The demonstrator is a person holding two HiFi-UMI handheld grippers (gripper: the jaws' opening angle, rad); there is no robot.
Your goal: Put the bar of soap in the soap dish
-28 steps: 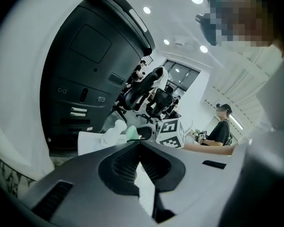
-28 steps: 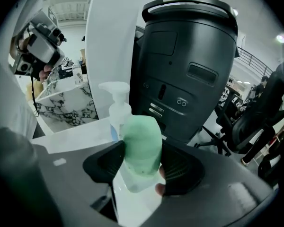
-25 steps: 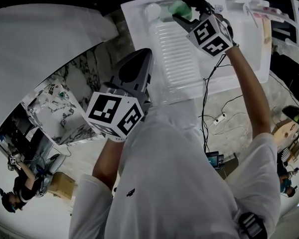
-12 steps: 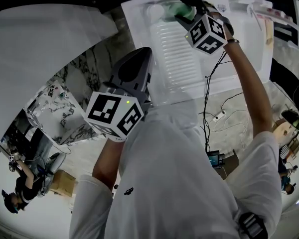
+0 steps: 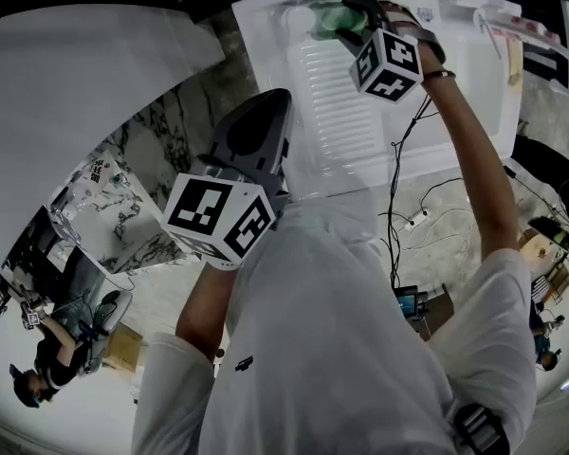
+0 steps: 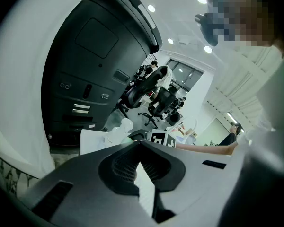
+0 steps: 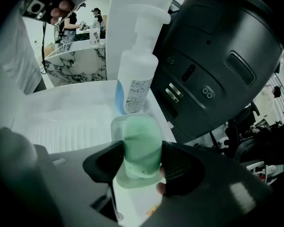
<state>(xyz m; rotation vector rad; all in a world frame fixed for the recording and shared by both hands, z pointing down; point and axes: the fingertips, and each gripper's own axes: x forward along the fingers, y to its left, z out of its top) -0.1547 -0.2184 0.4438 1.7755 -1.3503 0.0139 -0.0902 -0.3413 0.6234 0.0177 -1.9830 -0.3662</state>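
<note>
Our right gripper had edged further into the far corner of the tray. Its jaws were clamped on the green soap, now over the clear soap dish beside the pump bottle. Only the release seemed left. Our left gripper idled, jaws closed on nothing.

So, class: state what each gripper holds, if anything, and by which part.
The right gripper holds the green bar of soap by its two long sides; the left gripper is shut and empty.

Soap over dish, bottle behind
</note>
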